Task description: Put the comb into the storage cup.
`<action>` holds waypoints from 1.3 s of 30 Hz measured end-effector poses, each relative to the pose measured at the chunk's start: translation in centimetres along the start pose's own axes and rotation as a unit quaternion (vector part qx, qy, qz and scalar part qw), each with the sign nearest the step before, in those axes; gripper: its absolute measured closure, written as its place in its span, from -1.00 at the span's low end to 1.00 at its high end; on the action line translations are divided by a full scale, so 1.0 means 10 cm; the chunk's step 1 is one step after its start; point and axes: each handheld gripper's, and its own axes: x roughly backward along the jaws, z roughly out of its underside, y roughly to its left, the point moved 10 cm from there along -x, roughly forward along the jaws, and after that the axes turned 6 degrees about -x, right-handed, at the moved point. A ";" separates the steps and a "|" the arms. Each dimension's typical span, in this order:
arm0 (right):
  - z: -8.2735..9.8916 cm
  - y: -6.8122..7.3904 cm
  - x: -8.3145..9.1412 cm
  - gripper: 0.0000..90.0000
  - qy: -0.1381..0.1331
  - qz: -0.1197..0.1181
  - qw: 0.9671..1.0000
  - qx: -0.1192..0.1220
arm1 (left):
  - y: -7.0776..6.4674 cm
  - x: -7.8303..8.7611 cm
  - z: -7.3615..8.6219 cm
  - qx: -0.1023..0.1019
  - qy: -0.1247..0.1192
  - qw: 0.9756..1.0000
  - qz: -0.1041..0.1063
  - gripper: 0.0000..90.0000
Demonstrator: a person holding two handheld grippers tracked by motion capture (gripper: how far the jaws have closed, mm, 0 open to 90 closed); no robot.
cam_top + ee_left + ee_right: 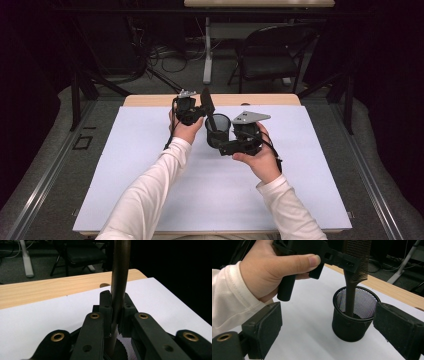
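A black mesh cup (218, 131) stands upright on the white sheet (150, 175). My left gripper (204, 111) is shut on the handle of a dark comb (208, 99), which stands upright with its teeth on top. In the right gripper view the comb (355, 262) reaches down with its handle inside the cup (352, 320). The left gripper view shows both pads (106, 307) pressing the comb handle (120, 272). My right gripper (223, 145) is open beside the cup; its wide-set pads (264, 327) flank the cup without touching it.
The white sheet covers a wooden table whose far edge (150, 100) shows bare. Beyond it stand a black folding chair (270, 55) and a white desk leg (207, 50), with cables on the floor. Dark frame struts flank the table.
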 end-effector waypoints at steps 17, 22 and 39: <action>0.00 0.00 -0.01 -0.81 0.001 0.000 1.000 0.001 | 0.11 0.01 0.05 0.073 -0.006 0.997 0.026 0.86; 0.00 -0.01 -0.01 -0.81 0.001 0.001 1.000 0.001 | 0.09 -0.01 0.06 0.087 -0.004 0.996 0.035 0.86; 0.00 0.00 -0.01 -0.81 0.001 0.001 1.000 0.000 | 0.06 -0.03 0.09 0.104 0.006 0.993 0.047 0.86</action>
